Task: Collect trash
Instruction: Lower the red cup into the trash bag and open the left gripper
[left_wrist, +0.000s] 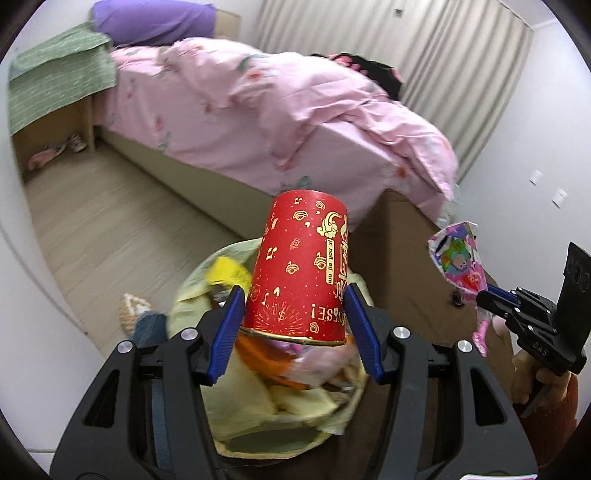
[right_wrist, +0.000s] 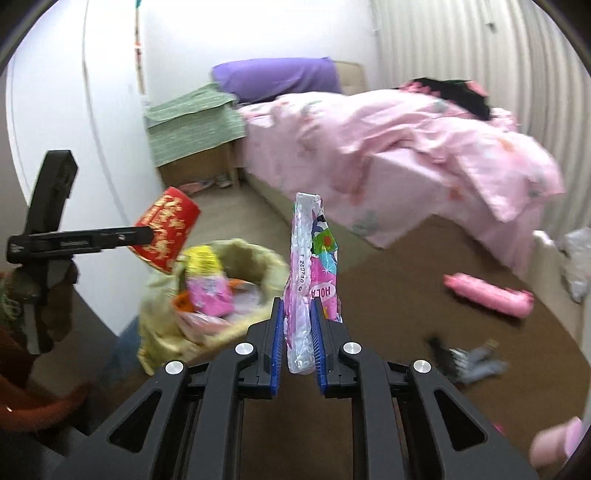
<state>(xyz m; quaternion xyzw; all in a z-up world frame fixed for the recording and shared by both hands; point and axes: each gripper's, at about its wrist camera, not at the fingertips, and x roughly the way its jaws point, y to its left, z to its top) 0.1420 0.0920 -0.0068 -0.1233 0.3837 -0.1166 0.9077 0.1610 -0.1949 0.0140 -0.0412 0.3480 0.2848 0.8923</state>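
Observation:
My left gripper (left_wrist: 295, 308) is shut on a red paper cup (left_wrist: 301, 266) with gold print, held upside down above a pale yellow trash bag (left_wrist: 295, 402) full of wrappers. In the right wrist view that cup (right_wrist: 166, 229) hangs at the left, over the bag (right_wrist: 207, 295). My right gripper (right_wrist: 298, 334) is shut on a pink and white snack wrapper (right_wrist: 312, 273) that stands upright between the blue pads. The same wrapper (left_wrist: 460, 260) shows at the right of the left wrist view, in the right gripper (left_wrist: 484, 295) beside the bag.
A bed with a pink quilt (left_wrist: 280, 110) fills the back. A brown rug (right_wrist: 406, 314) carries a pink bottle (right_wrist: 487, 294) and a dark and grey bundle (right_wrist: 465, 360). A green-covered nightstand (right_wrist: 192, 125) stands by the wall. A slipper (left_wrist: 133, 308) lies left of the bag.

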